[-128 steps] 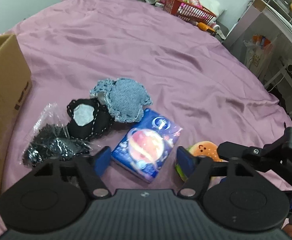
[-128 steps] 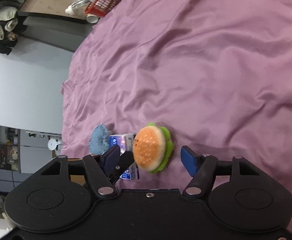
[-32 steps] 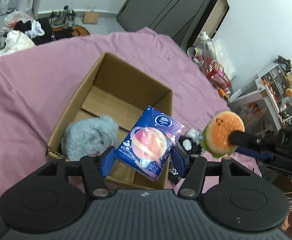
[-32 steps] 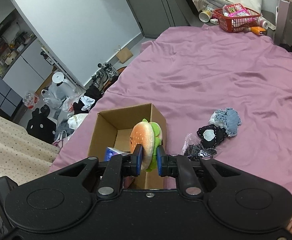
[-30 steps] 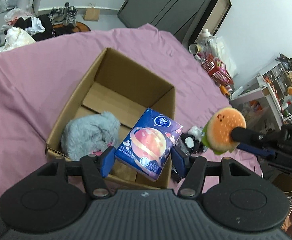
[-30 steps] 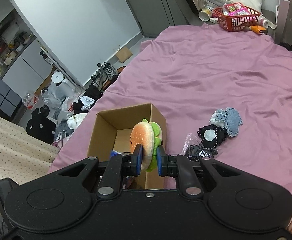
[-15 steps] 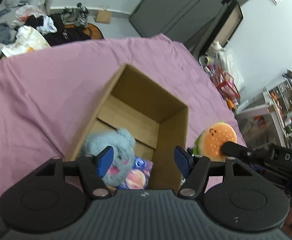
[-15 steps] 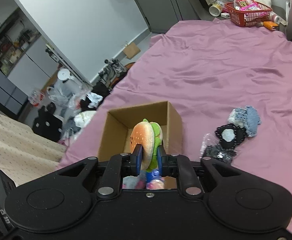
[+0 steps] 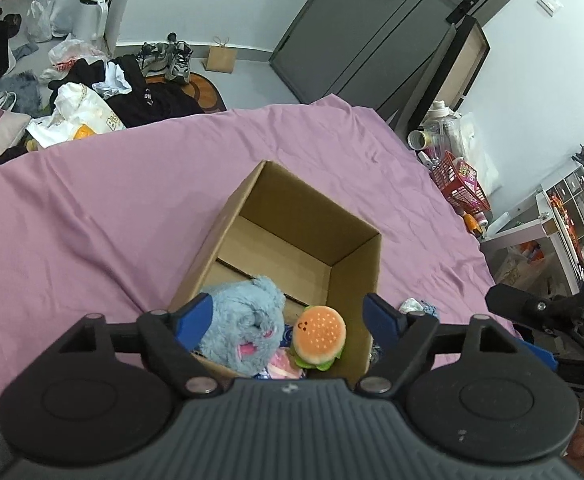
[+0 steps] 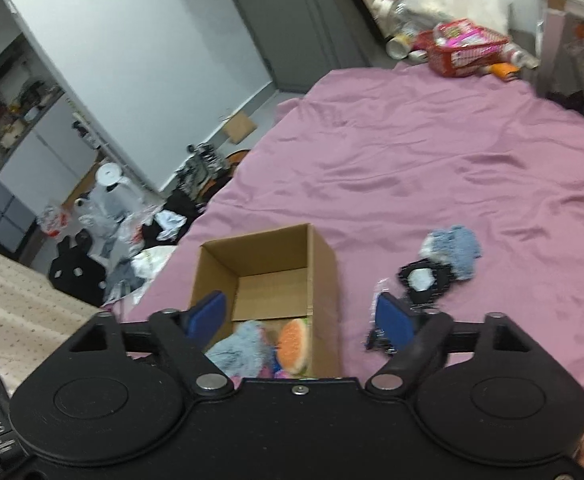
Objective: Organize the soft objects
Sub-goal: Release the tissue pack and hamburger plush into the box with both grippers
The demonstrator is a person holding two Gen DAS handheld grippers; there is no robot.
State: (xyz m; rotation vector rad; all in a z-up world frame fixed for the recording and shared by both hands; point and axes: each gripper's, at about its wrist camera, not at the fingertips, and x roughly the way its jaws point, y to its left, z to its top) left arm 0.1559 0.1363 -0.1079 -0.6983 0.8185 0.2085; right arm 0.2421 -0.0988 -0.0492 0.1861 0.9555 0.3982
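Inside the cardboard box [image 9: 355, 256], the burger plush [image 9: 319, 336] newly dropped, both hand-held grippers [image 9: 288, 320] [image 10: 301, 316] now wide, empty.

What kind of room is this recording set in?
Most likely a lived-in bedroom: a bed under a purple sheet serves as the work surface, clothes and bags litter the floor beside it, and a dark wardrobe stands behind.

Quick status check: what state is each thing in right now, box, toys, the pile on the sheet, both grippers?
Box: open, upright.
Burger: in box.
Grey plush: in box.
Tissue pack: in box, mostly hidden.
Denim piece: on sheet.
Black piece: on sheet.
Left gripper: jaws open, empty.
Right gripper: jaws open, empty.
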